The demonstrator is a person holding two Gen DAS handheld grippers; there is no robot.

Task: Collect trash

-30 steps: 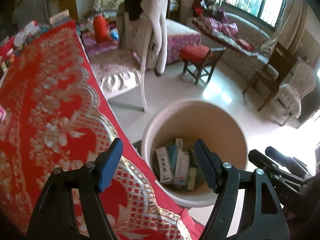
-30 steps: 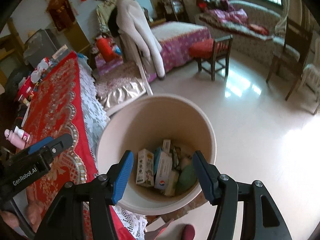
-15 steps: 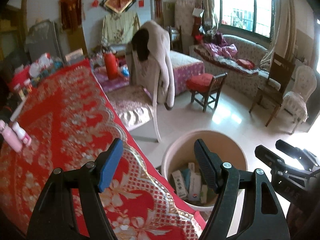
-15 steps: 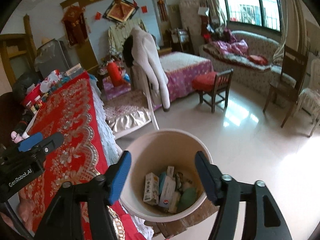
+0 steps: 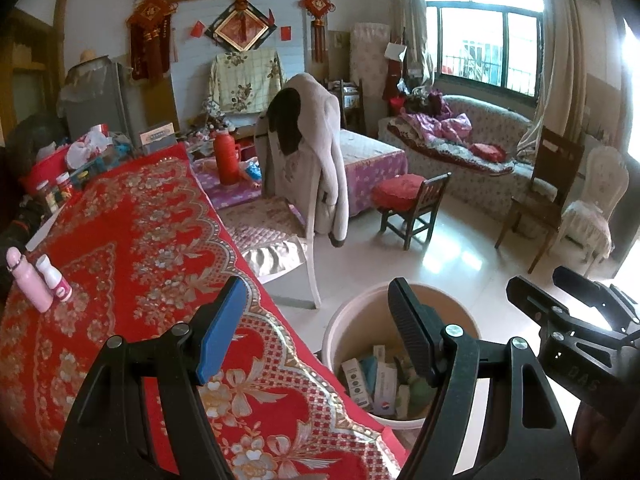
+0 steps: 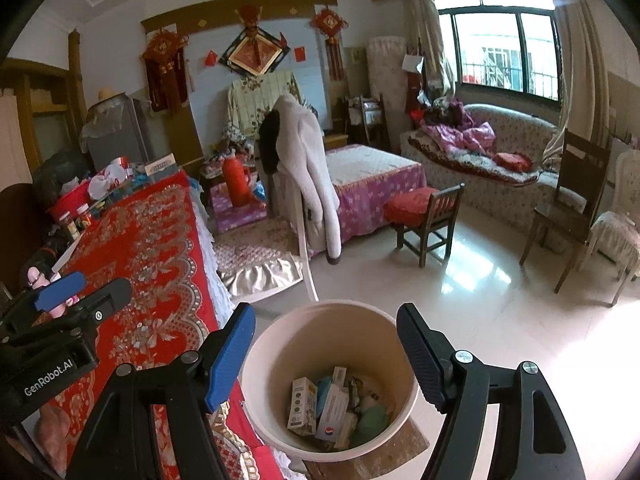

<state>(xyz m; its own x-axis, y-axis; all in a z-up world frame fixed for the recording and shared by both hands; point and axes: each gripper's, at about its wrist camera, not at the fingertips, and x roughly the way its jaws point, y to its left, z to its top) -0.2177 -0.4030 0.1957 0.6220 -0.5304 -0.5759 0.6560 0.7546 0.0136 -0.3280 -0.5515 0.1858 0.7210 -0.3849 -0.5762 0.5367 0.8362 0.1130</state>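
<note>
A tabletop [image 5: 132,216] under a red, gold-patterned cloth runs along the left. Beside its near corner, on the floor, stands a beige bin [image 6: 276,344] holding small cartons [image 6: 303,405] and wrappers. The right claw [image 6: 326,350] hangs above it, empty, its jaws just widened and now spread. The left claw [image 5: 316,330] is spread and empty too. Two pink bottles [image 5: 38,284] stand on the cloth.

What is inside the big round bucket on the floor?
The bucket holds small cartons and something green. The pile hides whatever lies underneath.
</note>
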